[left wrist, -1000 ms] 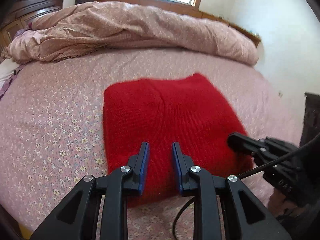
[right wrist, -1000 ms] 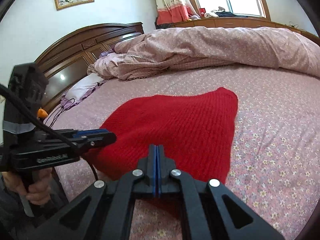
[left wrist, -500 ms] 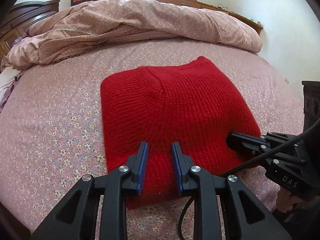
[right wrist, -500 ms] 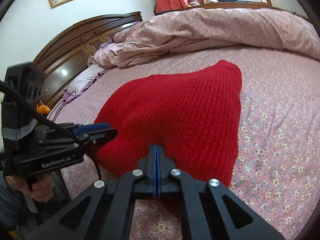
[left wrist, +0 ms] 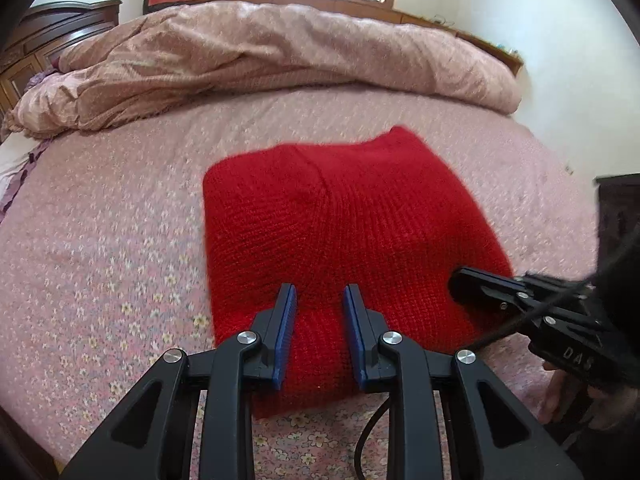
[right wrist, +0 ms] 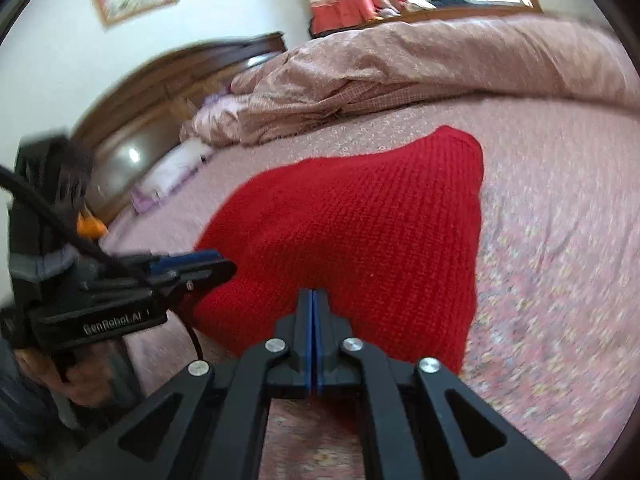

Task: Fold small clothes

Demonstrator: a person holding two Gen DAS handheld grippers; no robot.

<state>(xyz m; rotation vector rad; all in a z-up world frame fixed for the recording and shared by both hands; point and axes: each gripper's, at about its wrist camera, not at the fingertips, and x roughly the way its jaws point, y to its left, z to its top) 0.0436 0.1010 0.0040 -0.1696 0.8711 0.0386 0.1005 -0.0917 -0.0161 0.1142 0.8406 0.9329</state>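
A folded red knit garment [left wrist: 340, 232] lies flat on the bed; it also shows in the right wrist view [right wrist: 360, 232]. My left gripper [left wrist: 320, 296] is open, its blue pads over the garment's near edge with nothing between them. My right gripper [right wrist: 314, 296] is shut with its pads pressed together over the garment's near edge; no cloth shows between them. The right gripper also shows in the left wrist view [left wrist: 460, 278] at the garment's right near corner. The left gripper shows in the right wrist view [right wrist: 224, 268] at the garment's left corner.
The bed has a pink flowered sheet [left wrist: 100, 248]. A bunched pink quilt [left wrist: 260, 56] lies across the far side. A dark wooden headboard [right wrist: 168, 92] and a pillow [right wrist: 176, 172] are at the left. A dark cabinet [left wrist: 620, 208] stands at the right.
Both grippers have moved forward and lower over the garment's near edge. The garment lies as before. The jaws have not changed.
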